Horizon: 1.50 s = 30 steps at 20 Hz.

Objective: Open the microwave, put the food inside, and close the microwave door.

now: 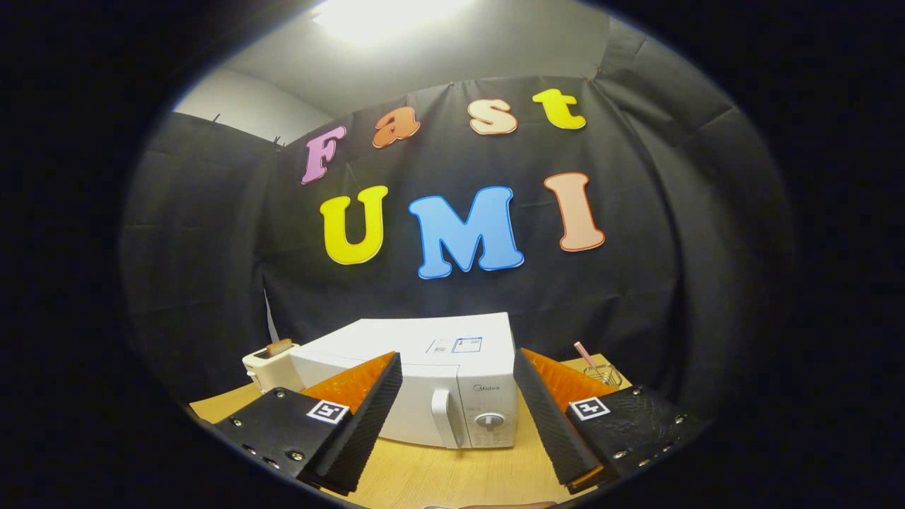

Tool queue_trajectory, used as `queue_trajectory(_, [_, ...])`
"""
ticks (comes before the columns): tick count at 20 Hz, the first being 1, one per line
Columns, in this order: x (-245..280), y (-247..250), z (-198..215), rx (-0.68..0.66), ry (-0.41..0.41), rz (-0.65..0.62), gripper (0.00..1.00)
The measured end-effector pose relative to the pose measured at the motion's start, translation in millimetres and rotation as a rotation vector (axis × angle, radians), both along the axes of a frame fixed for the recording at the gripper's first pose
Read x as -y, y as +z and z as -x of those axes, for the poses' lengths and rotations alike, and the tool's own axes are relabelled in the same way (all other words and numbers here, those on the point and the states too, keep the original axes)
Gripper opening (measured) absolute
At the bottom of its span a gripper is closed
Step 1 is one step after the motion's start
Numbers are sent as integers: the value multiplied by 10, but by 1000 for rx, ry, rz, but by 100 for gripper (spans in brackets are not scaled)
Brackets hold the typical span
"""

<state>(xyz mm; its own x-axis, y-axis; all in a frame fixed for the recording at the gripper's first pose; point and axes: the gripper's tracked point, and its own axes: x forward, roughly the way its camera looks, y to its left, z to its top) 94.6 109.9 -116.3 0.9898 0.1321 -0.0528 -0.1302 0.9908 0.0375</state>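
The microwave [452,385] carries the brand "Midea" on its control panel; its top sticker is too small to read.

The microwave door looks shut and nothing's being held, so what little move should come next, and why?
Probably ease the tool forward toward the door handle. The microwave on the wooden table has its door closed, and the tool's fingers are spread open with nothing between them, well short of the handle, which sits just ahead between them.

Glossy plastic microwave [424,385], smooth wooden table [438,477], matt cloth wall [636,297]
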Motion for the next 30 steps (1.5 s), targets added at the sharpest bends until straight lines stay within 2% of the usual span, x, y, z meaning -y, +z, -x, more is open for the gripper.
queue_trajectory(8, [-222,-732,-596,-104,-29,40,98])
queue_trajectory(12, [-292,-988,-748,-169,-40,54,98])
queue_trajectory(15, [-342,-1107,-810,-188,-48,78,95])
queue_trajectory(16, [-356,-1121,-823,-189,-47,83,91])
queue_trajectory(18, [-419,-1166,-879,-198,-48,93,91])
queue_trajectory(22, [-378,-1200,-933,-186,-102,105,74])
queue_trajectory(24, [-338,-1202,-960,-178,-137,96,71])
queue_trajectory(25, [-348,-1216,-952,-179,-143,95,64])
queue_trajectory(27, [-306,-1225,-953,-173,-168,121,60])
queue_trajectory(30, [-298,-1252,-960,-154,-178,108,38])
